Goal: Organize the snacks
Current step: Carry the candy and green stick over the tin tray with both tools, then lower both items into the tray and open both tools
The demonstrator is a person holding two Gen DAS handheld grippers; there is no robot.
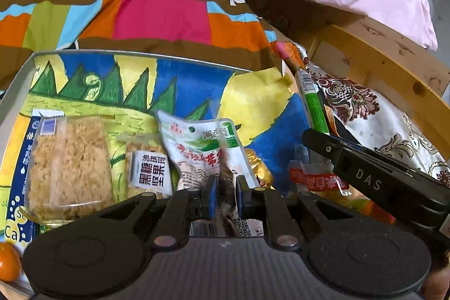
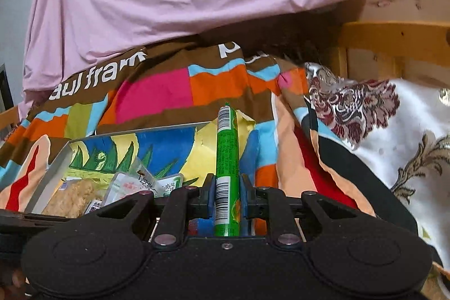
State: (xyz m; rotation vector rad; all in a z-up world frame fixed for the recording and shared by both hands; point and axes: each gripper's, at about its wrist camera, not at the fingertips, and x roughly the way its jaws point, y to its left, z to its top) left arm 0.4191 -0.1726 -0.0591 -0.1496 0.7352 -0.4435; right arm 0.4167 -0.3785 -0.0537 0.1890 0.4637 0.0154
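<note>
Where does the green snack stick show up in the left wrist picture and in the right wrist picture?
Left wrist view: the green snack stick stands at the right, past the tray's right end, above the right tongs.
Right wrist view: it stands centre frame, clamped between the right tongs' blue pads.
Shared landmark: the painted tray lies left of the stick in both.

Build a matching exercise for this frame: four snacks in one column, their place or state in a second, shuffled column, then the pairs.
1. green stick
2. white-green pouch
3. crumbly bar
4. orange

A. lying flat at the tray's left side
B. clamped in the right tool
C. outside the tray, at the picture's lower left edge
D. pinched by the left tool

Pairs: 1-B, 2-D, 3-A, 4-C
</note>
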